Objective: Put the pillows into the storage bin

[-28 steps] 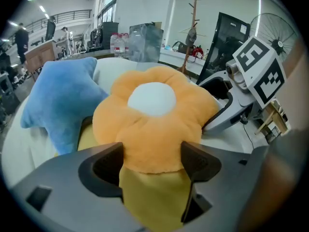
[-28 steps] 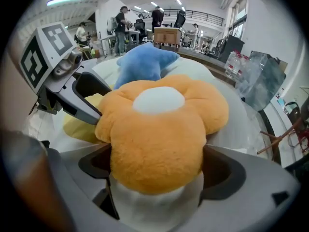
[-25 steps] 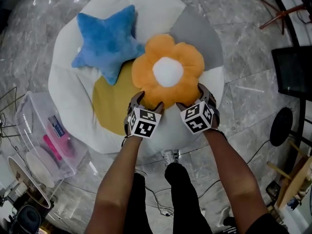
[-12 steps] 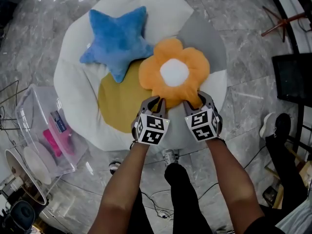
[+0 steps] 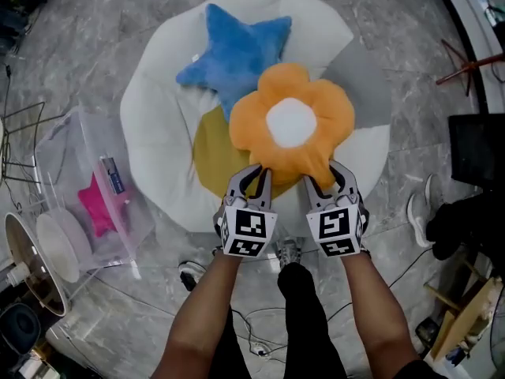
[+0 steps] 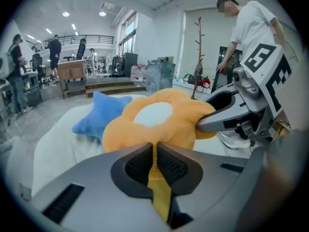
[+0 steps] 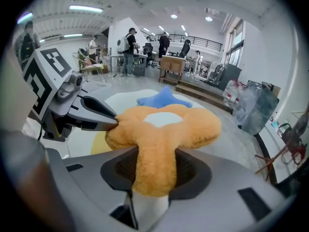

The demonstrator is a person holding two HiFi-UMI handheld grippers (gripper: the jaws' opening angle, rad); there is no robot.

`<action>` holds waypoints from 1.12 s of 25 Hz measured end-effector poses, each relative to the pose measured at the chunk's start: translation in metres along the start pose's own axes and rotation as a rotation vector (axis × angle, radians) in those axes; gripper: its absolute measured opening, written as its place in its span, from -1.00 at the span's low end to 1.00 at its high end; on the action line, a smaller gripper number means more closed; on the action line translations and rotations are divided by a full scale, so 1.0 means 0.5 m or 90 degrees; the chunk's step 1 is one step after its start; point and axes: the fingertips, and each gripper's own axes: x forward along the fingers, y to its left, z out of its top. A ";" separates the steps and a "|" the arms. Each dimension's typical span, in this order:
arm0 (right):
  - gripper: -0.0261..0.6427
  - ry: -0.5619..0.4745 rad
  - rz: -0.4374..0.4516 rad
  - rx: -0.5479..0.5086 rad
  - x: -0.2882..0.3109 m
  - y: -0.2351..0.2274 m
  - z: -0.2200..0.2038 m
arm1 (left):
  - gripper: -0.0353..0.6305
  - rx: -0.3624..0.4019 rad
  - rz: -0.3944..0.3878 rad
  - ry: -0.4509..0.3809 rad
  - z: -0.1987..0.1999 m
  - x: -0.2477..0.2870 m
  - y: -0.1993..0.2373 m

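Observation:
An orange flower pillow [image 5: 292,125] with a white centre lies on a white bean bag [image 5: 158,117], and both grippers hold its near edge. My left gripper [image 5: 256,174] is shut, pinching a thin fold of orange plush [image 6: 155,129]. My right gripper [image 5: 330,174] is closing its jaws, and their pads press on a thick petal [image 7: 157,163]. A blue star pillow [image 5: 233,54] rests behind the flower, untouched. The clear storage bin [image 5: 134,219] stands on the floor to the left, with a pink pillow [image 5: 99,212] inside.
The floor is grey marble, with cables near the person's feet. A white round fan [image 5: 31,259] stands by the bin. On the right are a black screen [image 5: 477,140], a wooden stand [image 5: 465,46] and another person's shoes [image 5: 418,208]. A person [image 6: 251,33] stands beyond the bean bag.
Both grippers have gone from open at the flower pillow's near edge to closed on it. The flower pillow now sits further right of the star, and the bin shows more fully.

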 end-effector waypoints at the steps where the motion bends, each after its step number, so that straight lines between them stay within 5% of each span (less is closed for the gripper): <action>1: -0.39 -0.007 0.004 -0.007 -0.002 0.026 0.023 | -0.78 -0.005 0.009 -0.005 -0.003 -0.027 0.022; 14: -0.39 -0.092 0.095 -0.103 0.028 0.433 0.339 | -0.78 -0.075 0.156 -0.055 -0.100 -0.394 0.375; 28: -0.38 -0.140 0.240 -0.251 0.066 0.997 0.581 | -0.78 -0.181 0.321 -0.047 -0.354 -0.828 0.719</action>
